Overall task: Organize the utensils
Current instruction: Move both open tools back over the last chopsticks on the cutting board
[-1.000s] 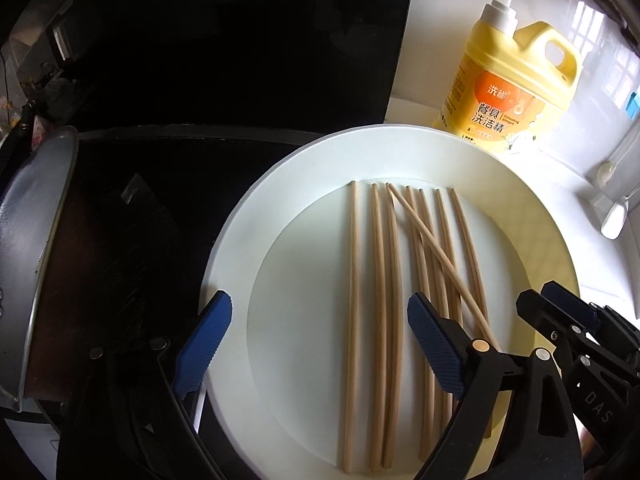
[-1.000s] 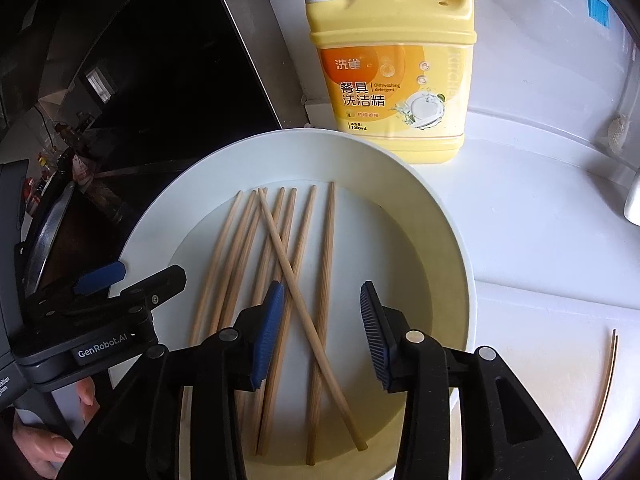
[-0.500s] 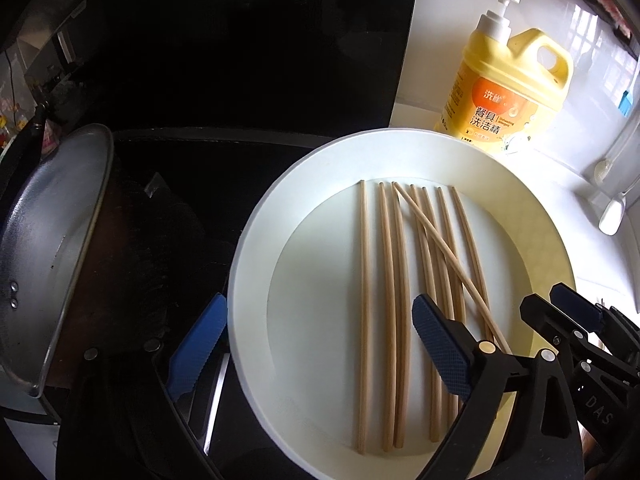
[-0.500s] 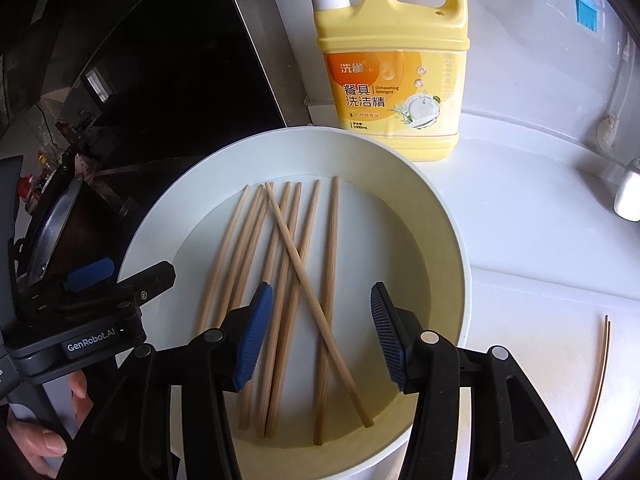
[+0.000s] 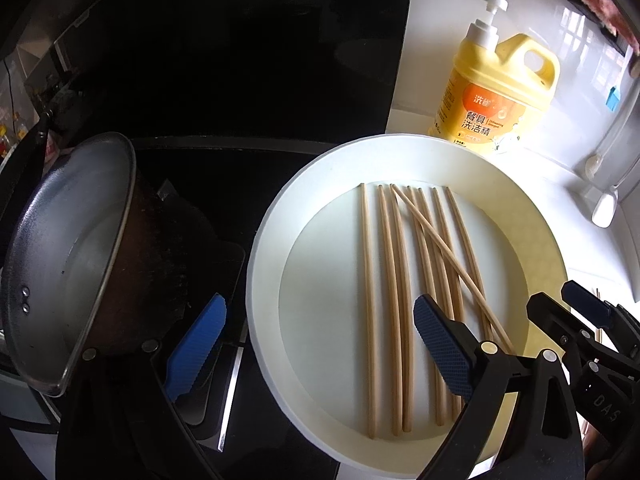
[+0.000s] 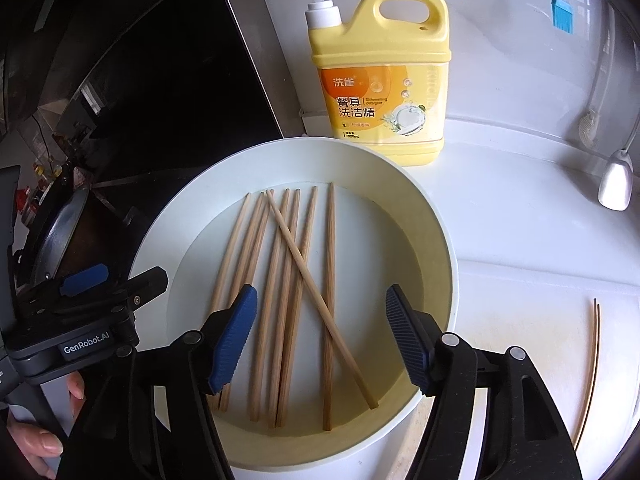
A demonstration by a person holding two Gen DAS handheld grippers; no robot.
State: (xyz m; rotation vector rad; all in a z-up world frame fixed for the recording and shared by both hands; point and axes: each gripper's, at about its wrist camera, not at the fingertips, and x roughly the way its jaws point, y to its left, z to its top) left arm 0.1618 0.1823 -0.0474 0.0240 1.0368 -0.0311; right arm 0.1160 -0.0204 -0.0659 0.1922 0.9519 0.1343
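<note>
White countertop (image 6: 520,216) carrying a round white plate (image 6: 436,240) at its left edge beside the black cooktop (image 5: 208,92). Yellow pump-top detergent jug (image 6: 384,76) stands just behind the plate. Wooden chopsticks (image 6: 329,280) lie roughly parallel across the plate's centre, one crossing diagonally. Right gripper (image 6: 322,336), jaws just opened, and left gripper (image 5: 316,344) hover released, grasping nothing.

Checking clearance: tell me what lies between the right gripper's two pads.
In the right wrist view, the open right gripper has chopsticks showing between its pads, lying untouched on the white plate beneath.
</note>
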